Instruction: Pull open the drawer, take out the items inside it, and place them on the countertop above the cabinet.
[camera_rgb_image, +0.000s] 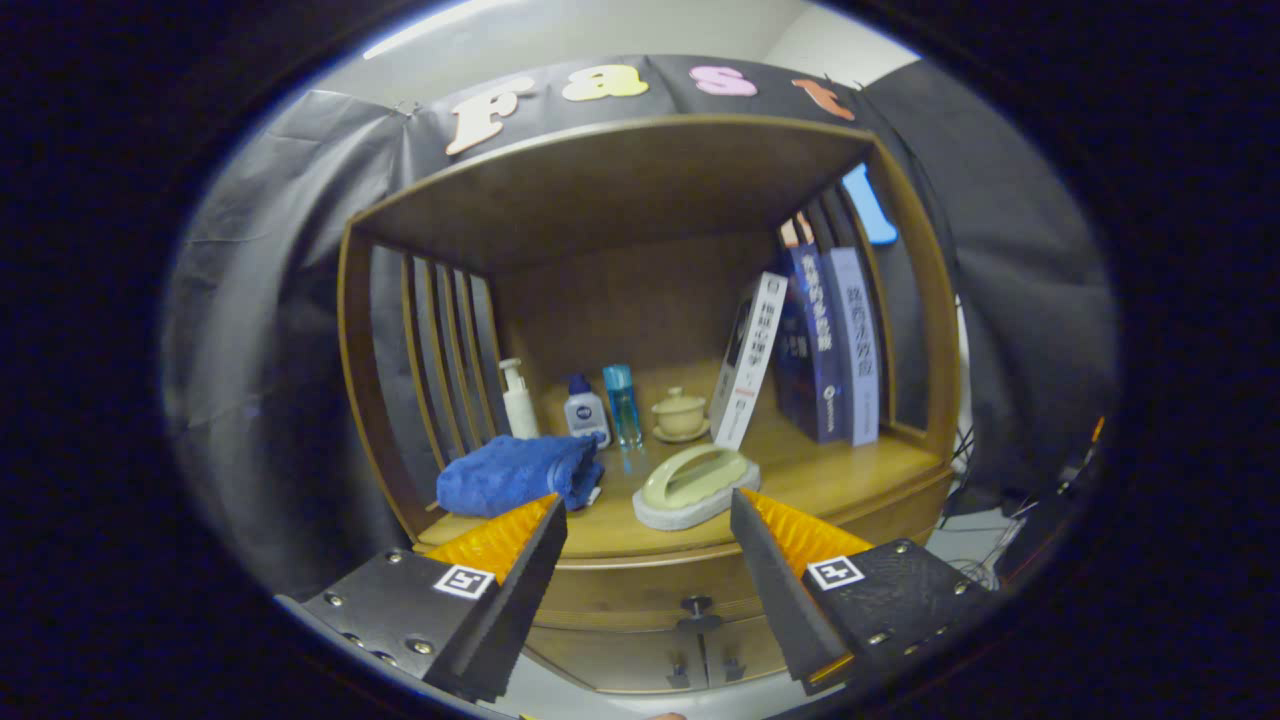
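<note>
1. the gripper (648, 520) hangs in front of the cabinet (650, 400), its jaws spread wide and holding nothing.
2. the drawer (640, 590) sits shut under the countertop (840, 470), its knob (697, 606) seen low between the fingers.
3. two small door knobs show just below the drawer.
4. a blue towel (515, 472) lies on the countertop's near left, just beyond the left finger.
5. a pale brush (697, 484) with a loop handle lies near the front edge, just ahead of the gap between the fingers, towards the right finger.
6. far on the left stand a white pump bottle (518, 399), a small white bottle with a blue cap (585, 412) and a clear blue bottle (622, 404), near each other in a row.
7. a lidded cup (680, 413) on a saucer sits right of the blue bottle.
8. on the right, a white book (748, 360) leans against upright blue books (830, 345) by the cabinet's right side.
9. what lies inside the drawer cannot be told.
</note>
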